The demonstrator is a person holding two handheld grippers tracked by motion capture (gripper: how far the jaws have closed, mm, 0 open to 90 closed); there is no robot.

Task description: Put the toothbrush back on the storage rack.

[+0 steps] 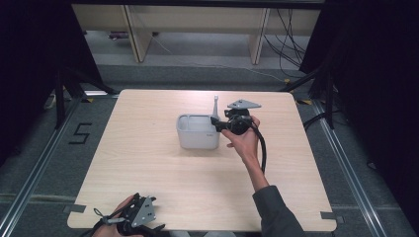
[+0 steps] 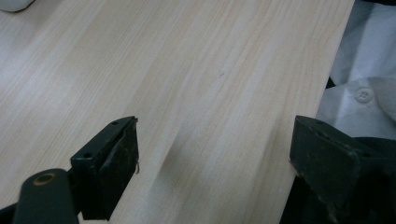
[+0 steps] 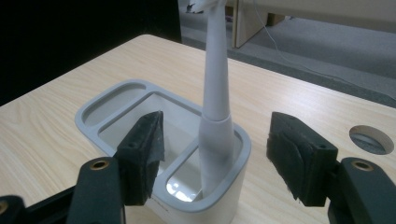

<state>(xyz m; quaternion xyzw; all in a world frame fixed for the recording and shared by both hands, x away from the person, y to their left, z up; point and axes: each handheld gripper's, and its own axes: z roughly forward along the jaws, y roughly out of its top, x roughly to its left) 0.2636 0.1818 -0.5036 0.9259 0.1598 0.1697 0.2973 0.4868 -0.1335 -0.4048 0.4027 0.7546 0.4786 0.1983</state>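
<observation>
High view: the right gripper sits at the right end of the grey holder mid-table, level with the white toothbrush standing upright there; the left gripper rests well apart at the near edge. Left gripper view: jaws wide open over bare table, holding nothing. Right gripper view: jaws stand open either side of the toothbrush, pads clear of it, its long axis vertical in the holder's nearest compartment.

Open left tongs hover over the bare wooden table near its edge.
</observation>
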